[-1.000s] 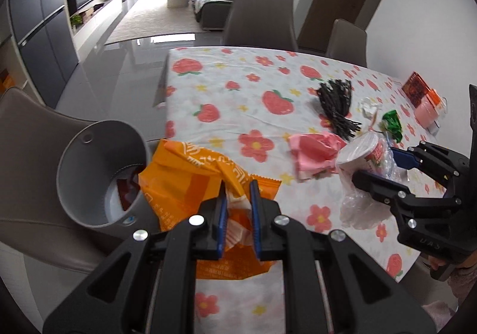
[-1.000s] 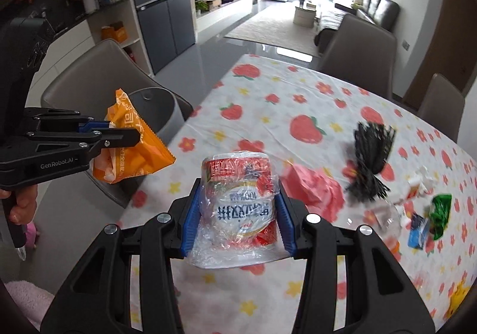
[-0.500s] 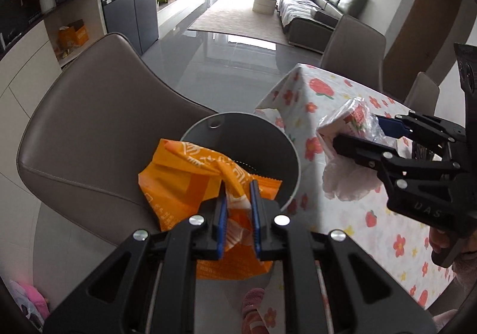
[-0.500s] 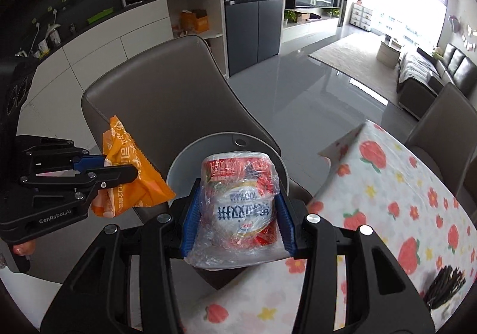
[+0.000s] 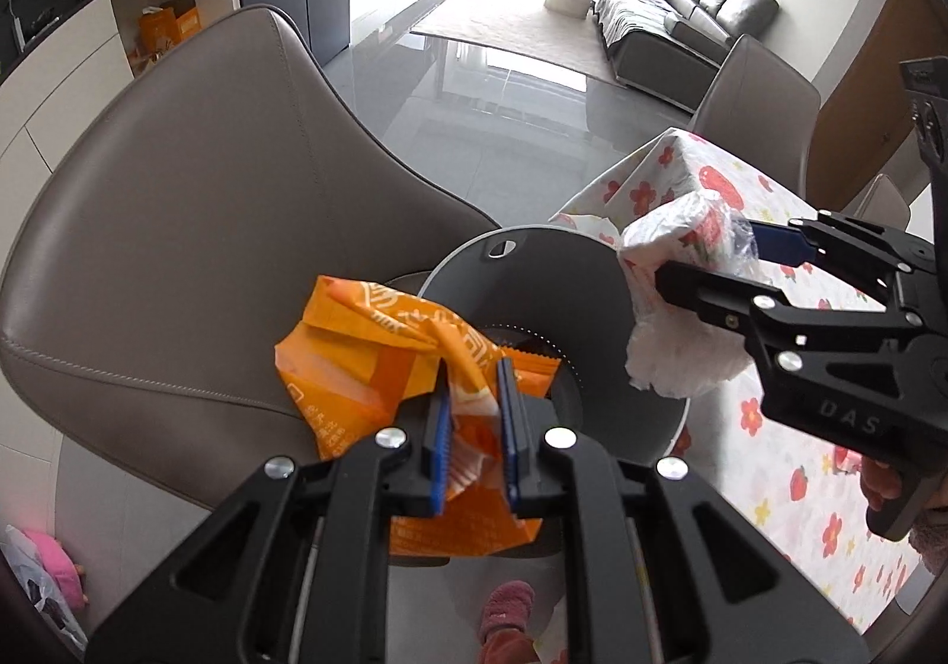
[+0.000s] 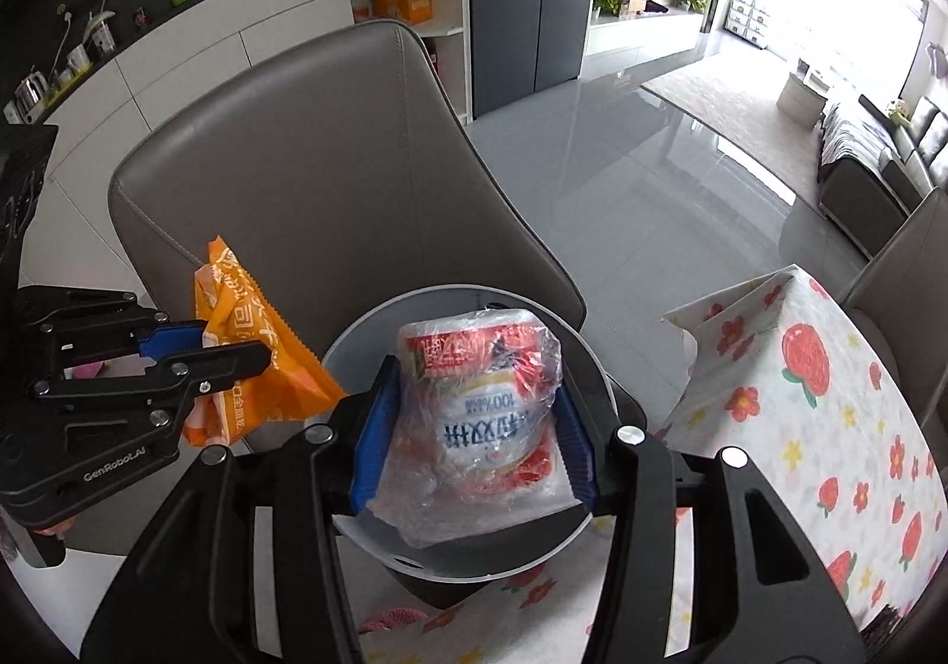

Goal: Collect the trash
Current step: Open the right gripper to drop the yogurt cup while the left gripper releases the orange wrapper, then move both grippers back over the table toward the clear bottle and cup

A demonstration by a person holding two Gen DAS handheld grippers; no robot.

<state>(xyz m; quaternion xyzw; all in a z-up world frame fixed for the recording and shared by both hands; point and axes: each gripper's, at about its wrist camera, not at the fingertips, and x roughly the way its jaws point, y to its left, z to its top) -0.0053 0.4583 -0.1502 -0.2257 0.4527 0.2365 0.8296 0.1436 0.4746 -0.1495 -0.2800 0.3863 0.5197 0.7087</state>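
A grey round bin stands by the table's corner, in front of a grey chair. My left gripper is shut on a crumpled orange snack wrapper, which hangs over the bin's left rim. From the right wrist view, the same wrapper and left gripper sit left of the bin. My right gripper holds a red-and-white cup wrapped in clear plastic above the bin's mouth. Its jaws are opening, with the cup still between the pads. The left wrist view shows this cup and right gripper over the right rim.
The grey leather chair rises behind and left of the bin. The table with its flowered cloth lies to the right. A foot in a pink slipper is on the floor below. A pink item lies on the floor at the far left.
Both grippers have swung left from over the table to the bin, each carrying its load. The cup now hangs over the bin's mouth and sits slightly tilted between the right pads.
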